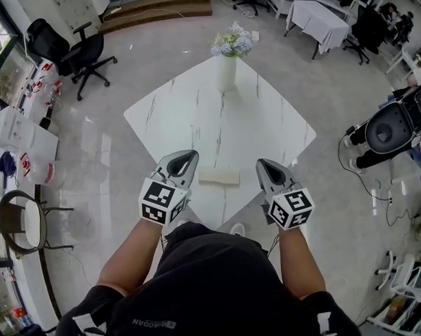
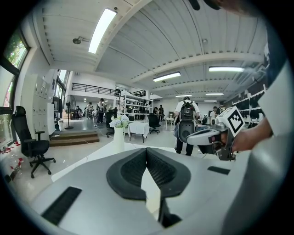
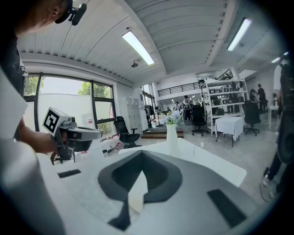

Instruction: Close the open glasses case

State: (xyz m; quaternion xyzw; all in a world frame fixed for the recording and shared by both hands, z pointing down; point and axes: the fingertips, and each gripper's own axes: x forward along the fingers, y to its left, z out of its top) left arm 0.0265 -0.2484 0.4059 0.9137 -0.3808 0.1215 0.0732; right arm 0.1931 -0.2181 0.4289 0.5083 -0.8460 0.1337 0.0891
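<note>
The case (image 1: pixel 219 176) lies flat on the worktop (image 1: pixel 195 109) near its closest corner, a pale cream oblong. From my head view I cannot tell whether its lid is up or down. It sits between my two tools and touches neither. My left hand-held gripper (image 1: pixel 190 156) hovers just beside the case's left end, clenched, its dark pads (image 2: pixel 131 170) meeting tip to tip with nothing between them. Its own view shows only a pale sliver through the gap below the tips. My right hand-held gripper (image 1: pixel 263 164) hangs just beside the case's right end, likewise clenched on nothing, pads joined at the tips. Both point away from me across the worktop. At the far corner a white vase (image 1: pixel 226 72) of pale flowers (image 1: pixel 233 42) stands upright, well apart from the case. Out on the glossy floor (image 1: pixel 114 167), a black chair (image 1: pixel 79 55) stands at the upper left and a table under a white cloth (image 1: pixel 318 22) at the upper right.
</note>
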